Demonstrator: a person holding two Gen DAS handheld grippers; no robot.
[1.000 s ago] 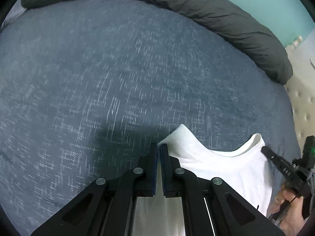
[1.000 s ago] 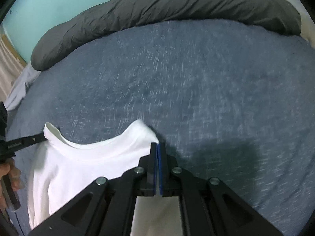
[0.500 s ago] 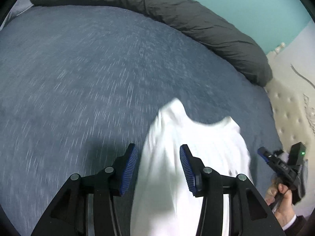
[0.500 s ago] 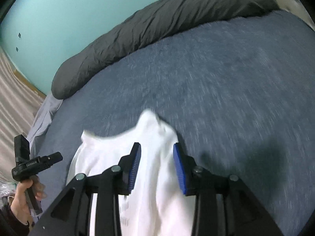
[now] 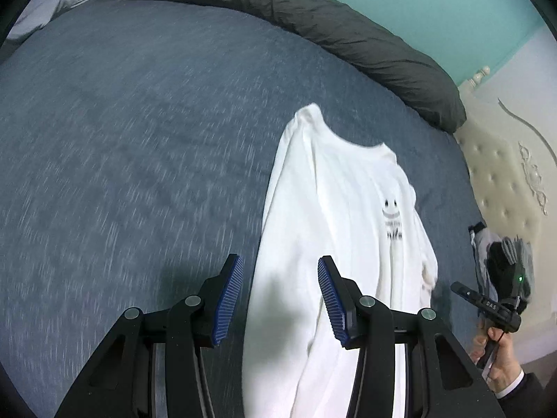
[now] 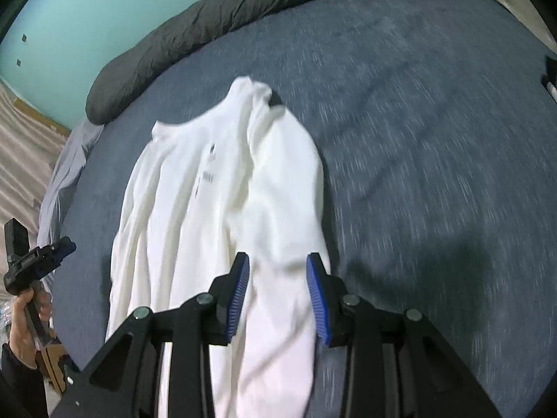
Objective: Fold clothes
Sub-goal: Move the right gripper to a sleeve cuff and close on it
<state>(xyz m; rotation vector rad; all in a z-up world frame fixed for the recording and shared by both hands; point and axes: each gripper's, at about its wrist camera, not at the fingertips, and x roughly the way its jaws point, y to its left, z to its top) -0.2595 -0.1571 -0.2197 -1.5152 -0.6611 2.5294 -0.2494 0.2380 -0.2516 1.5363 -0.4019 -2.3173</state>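
Both tongs let go of the white shirt (image 5: 334, 209) a second ago and backed off; it's dropped flat on the blue bed (image 5: 139, 139), collar toward the grey duvet (image 5: 313, 24). Lay-out step looks done; next probably needs a sleeve or side edge pinched to start the fold. Left tongs (image 5: 280, 299) part open, empty. Right tongs (image 6: 276, 294) narrower, also empty, above the shirt's right side.

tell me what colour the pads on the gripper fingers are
Blue, ribbed pads on black fingers; clearest in the left wrist view, above the white shirt.
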